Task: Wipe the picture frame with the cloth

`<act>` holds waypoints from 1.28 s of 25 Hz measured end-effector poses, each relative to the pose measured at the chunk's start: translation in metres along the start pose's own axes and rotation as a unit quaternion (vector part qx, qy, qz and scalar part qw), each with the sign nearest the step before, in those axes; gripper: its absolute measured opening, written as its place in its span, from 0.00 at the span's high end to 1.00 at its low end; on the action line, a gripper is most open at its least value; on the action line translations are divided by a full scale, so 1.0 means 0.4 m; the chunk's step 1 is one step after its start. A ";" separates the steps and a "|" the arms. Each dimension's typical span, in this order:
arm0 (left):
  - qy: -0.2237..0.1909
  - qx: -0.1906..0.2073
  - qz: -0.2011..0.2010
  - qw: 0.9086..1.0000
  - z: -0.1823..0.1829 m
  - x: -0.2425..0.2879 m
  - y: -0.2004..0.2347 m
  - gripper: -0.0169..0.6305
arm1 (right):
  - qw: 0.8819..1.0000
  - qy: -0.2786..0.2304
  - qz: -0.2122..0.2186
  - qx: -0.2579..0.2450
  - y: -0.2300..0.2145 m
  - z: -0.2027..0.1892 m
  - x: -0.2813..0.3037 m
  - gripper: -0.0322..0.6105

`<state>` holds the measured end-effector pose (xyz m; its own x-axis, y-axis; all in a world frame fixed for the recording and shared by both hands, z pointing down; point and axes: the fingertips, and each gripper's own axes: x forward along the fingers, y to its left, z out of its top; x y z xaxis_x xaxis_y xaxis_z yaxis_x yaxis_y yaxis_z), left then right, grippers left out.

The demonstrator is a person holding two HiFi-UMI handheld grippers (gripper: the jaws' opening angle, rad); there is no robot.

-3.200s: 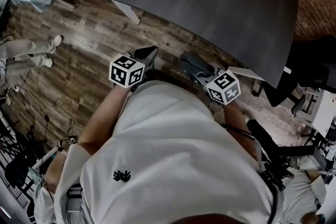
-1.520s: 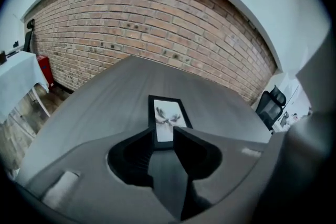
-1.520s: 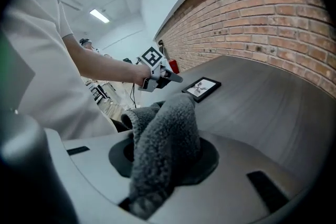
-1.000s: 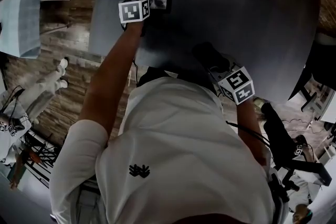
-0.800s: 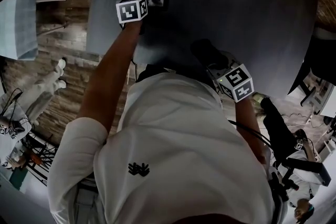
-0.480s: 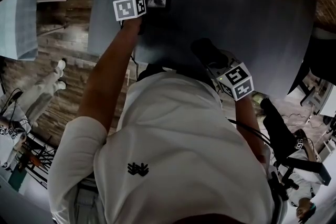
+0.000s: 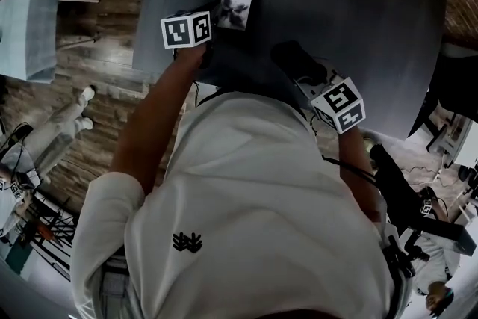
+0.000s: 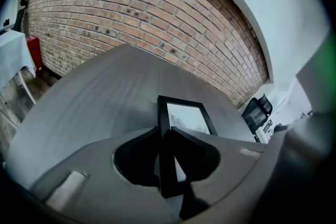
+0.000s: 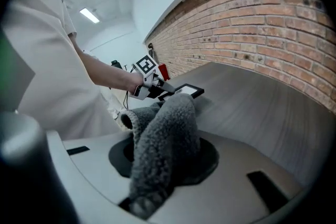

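A black picture frame (image 7: 237, 5) with a pale print sits at the near left of the grey table (image 7: 358, 4). My left gripper (image 7: 211, 26) is shut on its left edge. In the left gripper view the frame (image 8: 185, 115) stands edge-on between the jaws of the left gripper (image 8: 167, 162). My right gripper (image 7: 302, 71) hovers over the table to the right of the frame, shut on a dark grey fluffy cloth (image 7: 297, 60). In the right gripper view the cloth (image 9: 165, 139) bulges out of the jaws, with the frame (image 9: 186, 91) and the left gripper (image 9: 149, 82) beyond it.
A brick wall (image 8: 131, 18) runs behind the table. A table with a white cloth (image 7: 30, 19) stands on the wooden floor at left, near a person's legs (image 7: 63, 127). A black office chair (image 8: 257, 110) is past the table's far corner.
I walked up to the table from the floor. My left gripper reached the frame's left edge and shut on it; the frame has since shifted slightly right and nearer. The right gripper still holds the cloth.
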<state>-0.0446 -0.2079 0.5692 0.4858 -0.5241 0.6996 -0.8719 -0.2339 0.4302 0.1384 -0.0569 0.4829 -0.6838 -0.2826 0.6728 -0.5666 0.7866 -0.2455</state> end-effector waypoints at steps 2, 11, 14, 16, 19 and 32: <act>-0.009 0.012 -0.018 1.000 0.000 -0.044 -0.031 0.86 | 1.000 -0.016 0.003 -0.026 0.018 0.046 -0.003 0.81; -0.052 0.011 -0.065 0.996 0.017 -0.203 -0.097 0.86 | 0.977 0.030 0.063 -0.203 0.166 0.156 0.050 0.81; -0.061 0.011 -0.081 0.995 0.014 -0.238 -0.105 0.86 | 0.970 0.053 0.058 -0.230 0.179 0.165 0.072 0.81; -0.061 0.019 -0.092 0.994 0.007 -0.265 -0.110 0.86 | 0.970 0.061 0.048 -0.232 0.179 0.175 0.082 0.81; -0.060 0.032 -0.106 0.992 0.004 -0.283 -0.124 0.86 | 0.970 0.067 0.027 -0.231 0.146 0.201 0.078 0.81; -0.056 0.056 -0.140 0.987 -0.005 -0.324 -0.140 0.86 | 0.965 0.072 -0.095 -0.235 0.030 0.326 0.024 0.81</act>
<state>-0.0584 -0.1254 0.4555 0.7038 -0.5119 0.4926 -0.7093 -0.4675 0.5276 0.0650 -0.1218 0.3955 -0.4983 -0.3942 0.7722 -0.3809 0.8997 0.2134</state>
